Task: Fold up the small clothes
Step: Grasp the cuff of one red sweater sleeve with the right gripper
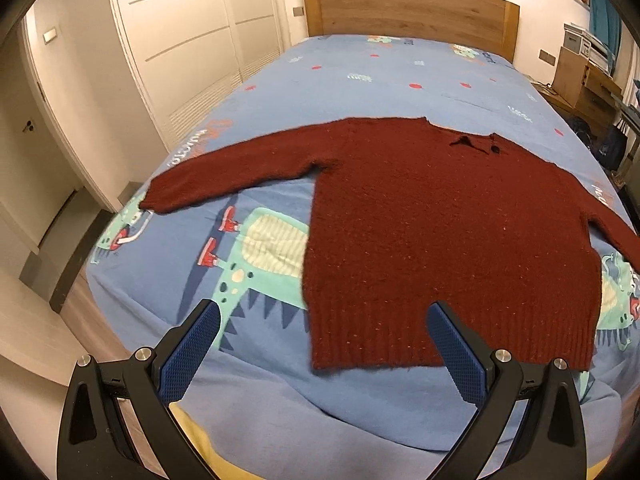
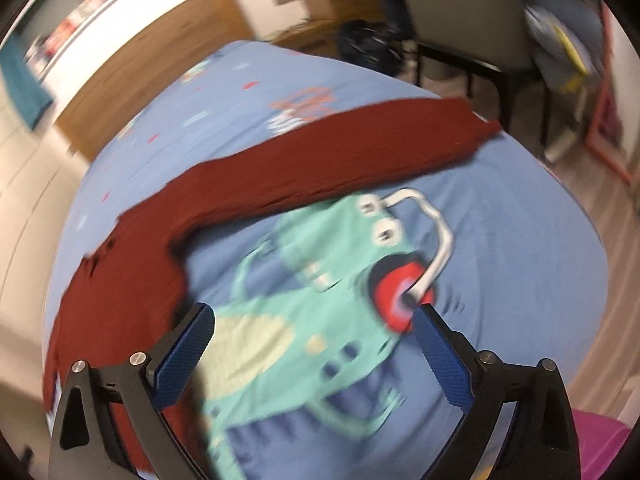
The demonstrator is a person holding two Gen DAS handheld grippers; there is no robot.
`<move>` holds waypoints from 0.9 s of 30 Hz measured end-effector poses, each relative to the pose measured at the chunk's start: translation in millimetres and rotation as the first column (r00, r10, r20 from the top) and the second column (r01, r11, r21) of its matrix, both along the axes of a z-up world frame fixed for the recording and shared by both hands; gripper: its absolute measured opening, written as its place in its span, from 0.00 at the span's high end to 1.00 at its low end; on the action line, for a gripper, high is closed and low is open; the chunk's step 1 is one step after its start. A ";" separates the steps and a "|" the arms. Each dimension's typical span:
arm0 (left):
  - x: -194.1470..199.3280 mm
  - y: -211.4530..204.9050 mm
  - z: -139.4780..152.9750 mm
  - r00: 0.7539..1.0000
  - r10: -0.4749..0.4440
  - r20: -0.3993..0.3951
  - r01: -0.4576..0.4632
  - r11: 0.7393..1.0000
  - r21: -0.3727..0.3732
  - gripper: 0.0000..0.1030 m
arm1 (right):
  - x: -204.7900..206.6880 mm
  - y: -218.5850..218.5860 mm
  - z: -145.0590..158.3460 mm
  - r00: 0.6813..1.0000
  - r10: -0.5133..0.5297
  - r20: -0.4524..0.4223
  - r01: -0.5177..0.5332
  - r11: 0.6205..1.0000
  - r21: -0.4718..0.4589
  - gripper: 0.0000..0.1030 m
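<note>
A dark red knitted sweater (image 1: 440, 232) lies flat on the bed (image 1: 360, 72), front up, both sleeves spread out to the sides. My left gripper (image 1: 324, 316) is open and empty, held above the sweater's lower hem and its left corner. In the blurred right wrist view the sweater's right sleeve (image 2: 320, 160) runs across the bed toward the far right edge, and its body (image 2: 120, 300) lies at the left. My right gripper (image 2: 312, 320) is open and empty above the blue sheet, just right of the sweater's side.
The bed has a blue sheet with a green dinosaur print (image 2: 320, 280) and a wooden headboard (image 1: 408, 8). White wardrobe doors (image 1: 192, 40) stand left of the bed. A chair (image 2: 460, 40) and bags stand on its right. A pink object (image 2: 600, 448) lies low right.
</note>
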State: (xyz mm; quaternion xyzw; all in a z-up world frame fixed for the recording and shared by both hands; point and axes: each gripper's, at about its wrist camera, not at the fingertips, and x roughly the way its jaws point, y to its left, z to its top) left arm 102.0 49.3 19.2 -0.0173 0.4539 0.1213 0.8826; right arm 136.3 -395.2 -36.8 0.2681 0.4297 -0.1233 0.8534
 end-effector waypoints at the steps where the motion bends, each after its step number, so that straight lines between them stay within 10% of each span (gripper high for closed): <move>1: 1.8 -1.6 -1.1 1.000 -0.006 -0.006 0.006 1.000 -0.005 0.01 | 3.0 -8.7 -4.7 1.000 -0.017 -0.006 0.017 1.000 0.009 0.04; 17: 16.1 -14.2 -8.7 0.999 -0.011 -0.041 0.011 1.000 -0.011 0.01 | 38.9 -151.9 -61.1 0.959 -0.284 0.019 0.269 0.926 0.264 0.20; 27: 19.2 -14.5 -14.9 0.999 -0.007 -0.051 0.007 1.000 -0.012 0.01 | 51.0 -210.7 -80.2 0.882 -0.466 0.069 0.380 0.792 0.478 0.43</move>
